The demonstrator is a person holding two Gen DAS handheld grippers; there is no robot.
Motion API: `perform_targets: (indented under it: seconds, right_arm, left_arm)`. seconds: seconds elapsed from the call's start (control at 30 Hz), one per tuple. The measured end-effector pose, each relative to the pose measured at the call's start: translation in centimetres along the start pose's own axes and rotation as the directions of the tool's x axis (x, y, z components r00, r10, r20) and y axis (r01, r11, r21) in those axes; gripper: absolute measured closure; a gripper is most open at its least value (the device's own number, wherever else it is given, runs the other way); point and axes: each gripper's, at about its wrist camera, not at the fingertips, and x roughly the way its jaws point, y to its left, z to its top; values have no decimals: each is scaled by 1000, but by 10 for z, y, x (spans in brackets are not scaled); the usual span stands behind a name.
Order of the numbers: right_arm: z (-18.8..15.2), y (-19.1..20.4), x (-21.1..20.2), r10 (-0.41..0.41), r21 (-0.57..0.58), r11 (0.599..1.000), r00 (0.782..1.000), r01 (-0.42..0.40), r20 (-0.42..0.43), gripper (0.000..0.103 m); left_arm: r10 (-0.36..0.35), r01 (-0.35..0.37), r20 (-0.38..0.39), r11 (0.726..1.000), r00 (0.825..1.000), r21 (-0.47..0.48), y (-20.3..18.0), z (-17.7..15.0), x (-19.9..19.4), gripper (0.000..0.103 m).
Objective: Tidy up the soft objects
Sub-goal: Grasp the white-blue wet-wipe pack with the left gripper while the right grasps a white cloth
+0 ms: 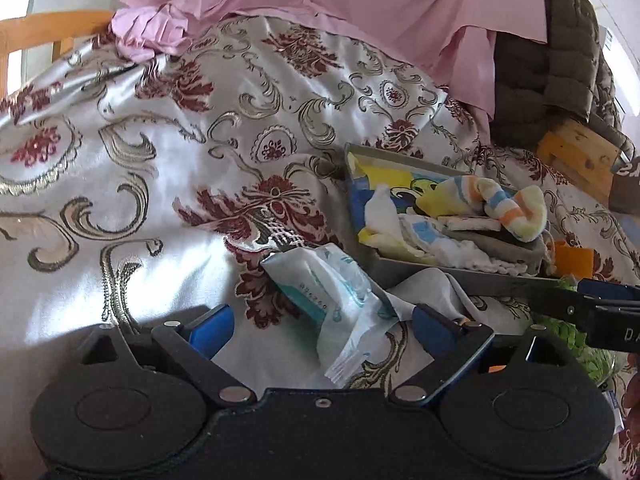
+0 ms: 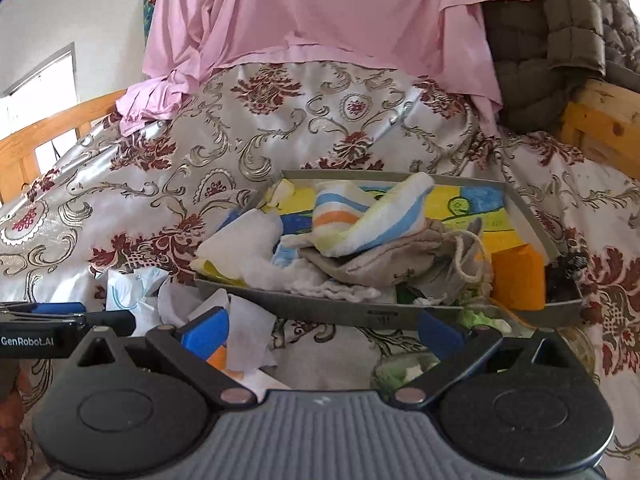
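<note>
A grey tray (image 2: 328, 310) with a colourful picture lining lies on the patterned bedspread (image 1: 160, 160). It holds a striped cloth (image 2: 360, 220), a beige drawstring pouch (image 2: 400, 264), white wadding (image 2: 260, 240) and an orange block (image 2: 518, 278). The tray also shows in the left wrist view (image 1: 460, 274). My left gripper (image 1: 320, 324) is open, and a white-and-teal plastic packet (image 1: 332, 296) lies between its fingers on the bed. My right gripper (image 2: 324, 328) is open and empty just in front of the tray's near wall. White tissue (image 2: 248, 328) lies by its left finger.
A pink sheet (image 2: 320, 20) hangs at the back. A quilted olive jacket (image 2: 560, 40) drapes over the wooden bed frame (image 2: 600, 128) at right. A green item (image 2: 400, 372) lies under the right gripper. The left gripper's fingertips (image 2: 60, 308) show at the right view's left edge.
</note>
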Motion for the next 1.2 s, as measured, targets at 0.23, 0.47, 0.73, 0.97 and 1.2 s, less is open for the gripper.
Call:
perform_targets:
  seconds: [0.23,0.47,0.73,0.97,1.2]
  right_arm:
    - [4,20,19,43,-40,998,998,-45,-44,2]
    - [5,30,33,60,-61,996,995,-65,-79,8]
    - [5,34,45,103,-62,992,988,-110,-114,17]
    - [3,46,53,124,-81,987,983,-136,-135,23]
    - [1,53,59,124,-83,987,983,-136,-136,48]
  left_arm:
    - [-50,47,-27,995,998,-85,14,-1,12,19]
    - [-84,80,-22,989,996,-127,21,-2,18,30]
    - [-101,95,-20,977,995,-193,22,-5,20,51]
    - [-122,110,-40,968,992,-223,26,-6,26,67]
    - [-118,105,-42,967,992,-234,27,-6,26,69]
